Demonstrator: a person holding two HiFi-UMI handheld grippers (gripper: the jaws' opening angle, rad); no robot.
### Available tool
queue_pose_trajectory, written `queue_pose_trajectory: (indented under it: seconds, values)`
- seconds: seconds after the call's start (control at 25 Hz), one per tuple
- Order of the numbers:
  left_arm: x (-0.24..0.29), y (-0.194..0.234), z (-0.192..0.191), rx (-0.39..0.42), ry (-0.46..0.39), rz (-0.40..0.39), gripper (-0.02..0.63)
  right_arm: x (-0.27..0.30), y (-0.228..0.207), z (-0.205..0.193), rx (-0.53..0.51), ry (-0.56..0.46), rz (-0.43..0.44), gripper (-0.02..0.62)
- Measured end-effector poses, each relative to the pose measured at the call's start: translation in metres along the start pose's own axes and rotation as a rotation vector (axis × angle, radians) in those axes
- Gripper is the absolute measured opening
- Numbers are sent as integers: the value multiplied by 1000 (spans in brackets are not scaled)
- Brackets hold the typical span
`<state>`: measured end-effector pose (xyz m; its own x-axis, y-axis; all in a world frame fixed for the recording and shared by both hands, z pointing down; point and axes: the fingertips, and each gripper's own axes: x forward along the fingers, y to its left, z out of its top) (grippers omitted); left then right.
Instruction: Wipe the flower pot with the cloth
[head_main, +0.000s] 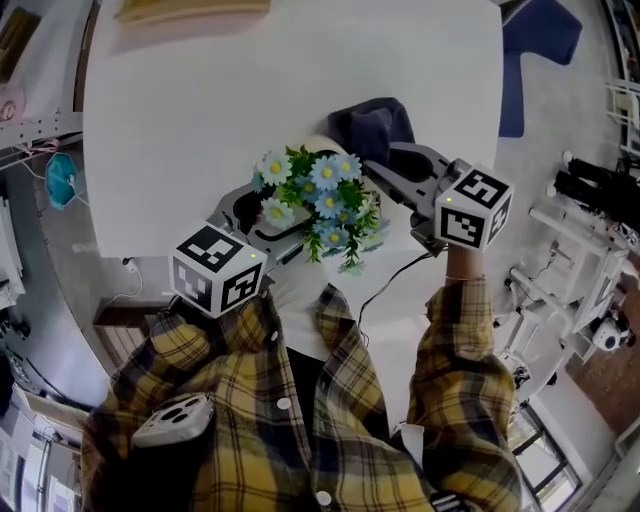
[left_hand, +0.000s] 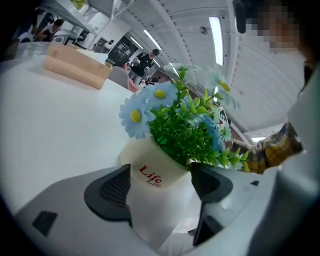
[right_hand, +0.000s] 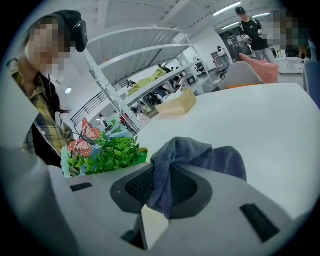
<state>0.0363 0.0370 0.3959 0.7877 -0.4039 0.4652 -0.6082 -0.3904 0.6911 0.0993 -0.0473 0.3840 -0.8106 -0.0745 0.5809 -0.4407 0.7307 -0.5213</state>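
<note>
By the table (head_main: 200, 120) edge, my left gripper (left_hand: 160, 195) clamps the pot (left_hand: 155, 172), right gripper (right_hand: 160, 187) pinches the cloth (right_hand: 195, 155) (wiping not begun yet, I'd guess).

This looks like a big open lab or workshop hall. There is a white table (head_main: 200, 150), metal shelving racks (right_hand: 145, 57) at upper centre, ceiling strip lights (left_hand: 216, 32), and white equipment stands (head_main: 585, 250) along the head view's right edge.
</note>
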Motion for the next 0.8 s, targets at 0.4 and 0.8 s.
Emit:
queue_pose_trajectory:
  seconds: [0.4,0.8]
  values:
    - [2,3,4,60,-5,-5,368,1,3,-2,32,-15,3,61]
    - [2,1,4,208,218,-144,368,-9,14,-17,45,-17,34,61]
